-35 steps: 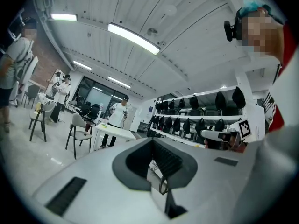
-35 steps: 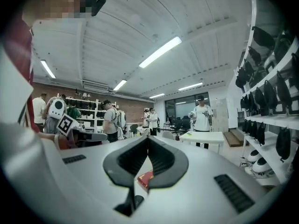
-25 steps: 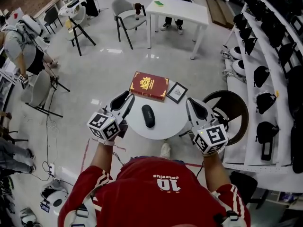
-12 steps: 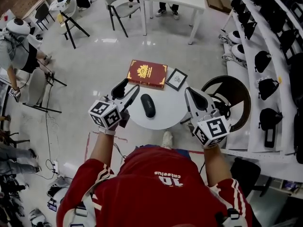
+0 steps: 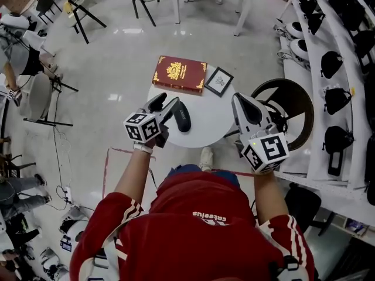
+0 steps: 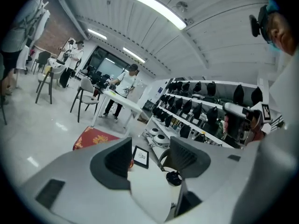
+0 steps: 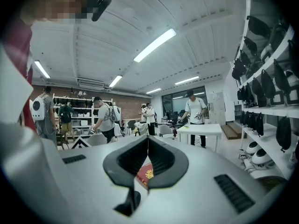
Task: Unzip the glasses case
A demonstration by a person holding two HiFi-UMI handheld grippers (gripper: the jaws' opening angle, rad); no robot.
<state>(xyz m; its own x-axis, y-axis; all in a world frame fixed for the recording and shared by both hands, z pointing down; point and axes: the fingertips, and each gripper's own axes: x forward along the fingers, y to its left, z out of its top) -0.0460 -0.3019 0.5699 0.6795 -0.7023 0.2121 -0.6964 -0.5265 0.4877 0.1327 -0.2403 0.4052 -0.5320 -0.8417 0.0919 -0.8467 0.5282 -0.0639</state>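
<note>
1. Head view: the dark glasses case (image 5: pixel 182 116) lies flat on the round white table (image 5: pixel 206 127), between my two tongs. My left gripper (image 5: pixel 166 103) sits just beside its near end, and my right gripper (image 5: pixel 239 100) is well off to the other side. Neither has hold of it, so I judge the unzipping not yet begun. Finding the zip pull, pinching it and running it round are all left. The zip itself is too small to read here.
2. Left gripper view: only here can I read these jaws. They have just been opening and stand wide apart, with nothing between them but bare tabletop. A red book (image 6: pixel 93 138) and a small picture frame (image 6: pixel 140 157) lie beyond. I cannot make out the case for certain.
3. Right gripper view: these jaws meet at the tips on nothing, which the head view leaves unclear. The red book shows through the gap beneath them.
</note>
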